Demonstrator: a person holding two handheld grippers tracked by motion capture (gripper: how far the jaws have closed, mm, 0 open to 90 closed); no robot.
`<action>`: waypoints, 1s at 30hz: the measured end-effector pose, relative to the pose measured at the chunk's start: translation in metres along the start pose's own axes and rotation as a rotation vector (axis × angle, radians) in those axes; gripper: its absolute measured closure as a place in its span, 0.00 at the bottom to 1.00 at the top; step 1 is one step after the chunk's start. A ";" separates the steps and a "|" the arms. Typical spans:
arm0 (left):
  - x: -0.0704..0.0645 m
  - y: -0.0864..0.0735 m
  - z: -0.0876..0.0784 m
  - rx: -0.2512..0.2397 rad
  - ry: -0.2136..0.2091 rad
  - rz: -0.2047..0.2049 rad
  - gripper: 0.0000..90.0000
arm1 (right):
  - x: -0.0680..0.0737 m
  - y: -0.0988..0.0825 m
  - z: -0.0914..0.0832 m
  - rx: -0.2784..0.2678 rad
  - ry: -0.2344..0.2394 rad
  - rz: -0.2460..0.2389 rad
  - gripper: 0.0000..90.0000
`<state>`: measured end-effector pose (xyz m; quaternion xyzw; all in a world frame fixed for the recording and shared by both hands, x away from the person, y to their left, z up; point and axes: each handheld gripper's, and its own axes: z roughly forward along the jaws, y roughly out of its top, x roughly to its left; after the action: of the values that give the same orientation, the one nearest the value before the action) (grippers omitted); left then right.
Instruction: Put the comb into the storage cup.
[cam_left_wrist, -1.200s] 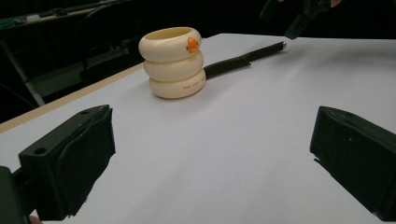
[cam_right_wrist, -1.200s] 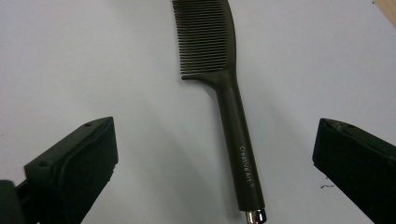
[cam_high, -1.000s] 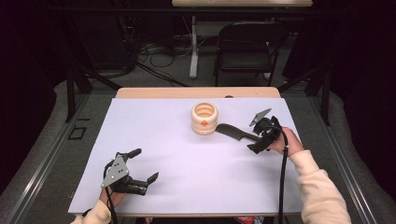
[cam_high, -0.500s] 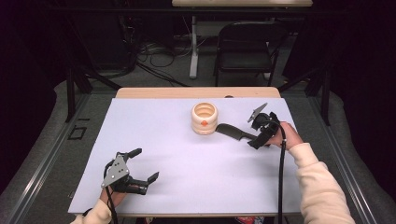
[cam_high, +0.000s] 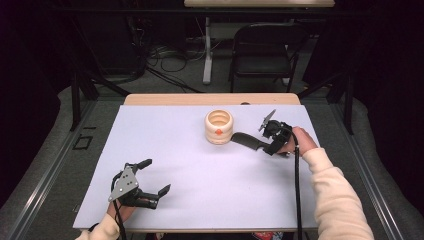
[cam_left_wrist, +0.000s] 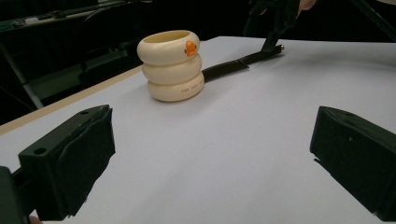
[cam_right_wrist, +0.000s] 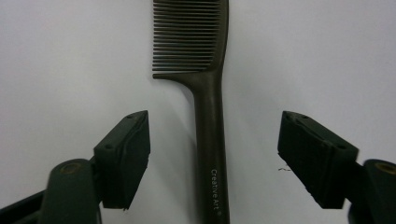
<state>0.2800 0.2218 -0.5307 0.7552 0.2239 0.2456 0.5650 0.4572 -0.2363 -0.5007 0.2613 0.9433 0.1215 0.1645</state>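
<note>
A black comb (cam_high: 246, 140) lies flat on the white table sheet (cam_high: 200, 165), its teeth end beside a cream ringed holder (cam_high: 218, 126) with an orange mark. In the right gripper view the comb's handle (cam_right_wrist: 210, 140) runs up between the jaws of my right gripper (cam_right_wrist: 215, 123), teeth pointing away. Those jaws have just been closing, but a gap remains on both sides of the handle, so the gripper is open. From above, the right gripper (cam_high: 270, 141) sits over the handle end. My left gripper (cam_high: 156, 176) rests open near the front left, with nothing between its jaws.
The left gripper view looks across the sheet to the holder (cam_left_wrist: 172, 65), the comb (cam_left_wrist: 233, 68) and the right gripper (cam_left_wrist: 275, 18) behind it. A wooden table edge (cam_high: 210, 98) runs along the back. A dark chair (cam_high: 265, 50) stands beyond the table.
My right gripper has shifted a little to the left and away, settling over the comb's handle. The comb, the holder and the left gripper have stayed put.
</note>
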 end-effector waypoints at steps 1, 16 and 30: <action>0.000 0.000 0.000 -0.002 0.000 0.000 0.00 | -0.001 0.002 0.001 0.012 -0.001 -0.023 0.33; 0.000 0.000 0.000 0.001 -0.004 0.004 0.00 | 0.002 0.021 0.022 0.125 -0.004 -0.127 0.72; 0.000 0.000 0.000 -0.005 -0.007 0.005 0.00 | 0.001 0.029 0.035 0.220 0.020 -0.131 0.78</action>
<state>0.2799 0.2218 -0.5306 0.7552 0.2197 0.2450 0.5670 0.4830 -0.2065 -0.5233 0.2145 0.9676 0.0090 0.1330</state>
